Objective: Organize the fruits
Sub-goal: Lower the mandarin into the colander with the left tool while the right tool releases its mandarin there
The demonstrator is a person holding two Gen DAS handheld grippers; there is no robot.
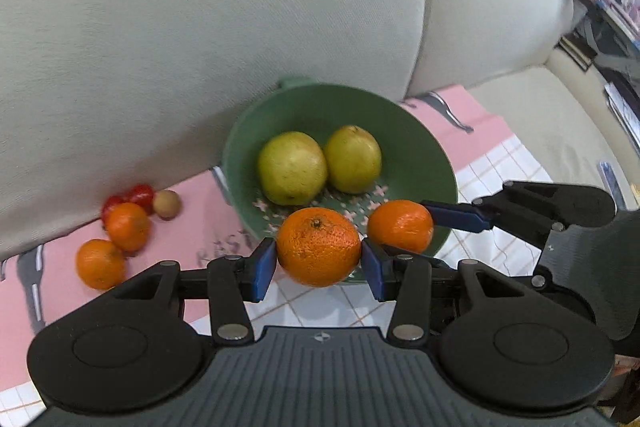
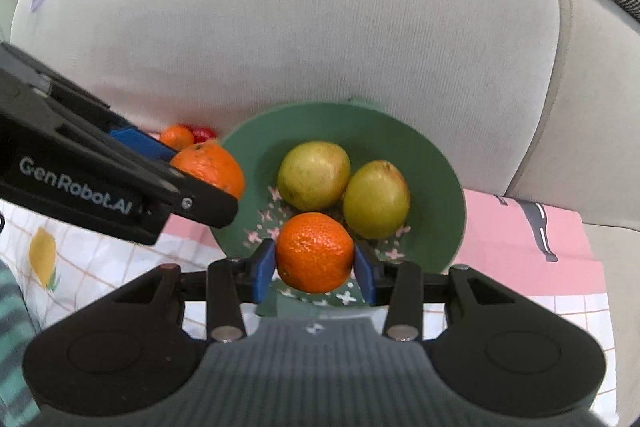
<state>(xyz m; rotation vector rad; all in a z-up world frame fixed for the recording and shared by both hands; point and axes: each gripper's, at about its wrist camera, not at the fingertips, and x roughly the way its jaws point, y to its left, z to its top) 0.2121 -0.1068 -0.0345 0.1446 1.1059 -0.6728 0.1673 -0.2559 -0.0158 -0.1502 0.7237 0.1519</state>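
Note:
A green bowl [image 1: 416, 147] [image 2: 436, 183] stands on a pink mat against a sofa back and holds two yellow-green pears [image 1: 292, 169] [image 2: 314, 175]. My left gripper [image 1: 319, 259] is shut on a large orange [image 1: 318, 247] at the bowl's near rim; it also shows in the right wrist view [image 2: 210, 167]. My right gripper [image 2: 315, 261] is shut on a smaller orange [image 2: 314, 253] over the bowl's near edge, seen in the left wrist view [image 1: 400, 225] beside the first orange.
Left of the bowl on the pink mat [image 1: 192, 219] lie two more oranges [image 1: 128, 227] [image 1: 100, 263], red fruits [image 1: 140, 195] and a small brown fruit [image 1: 167, 203]. The beige sofa back [image 1: 200, 27] rises right behind. A checked cloth [image 1: 496, 163] covers the near seat.

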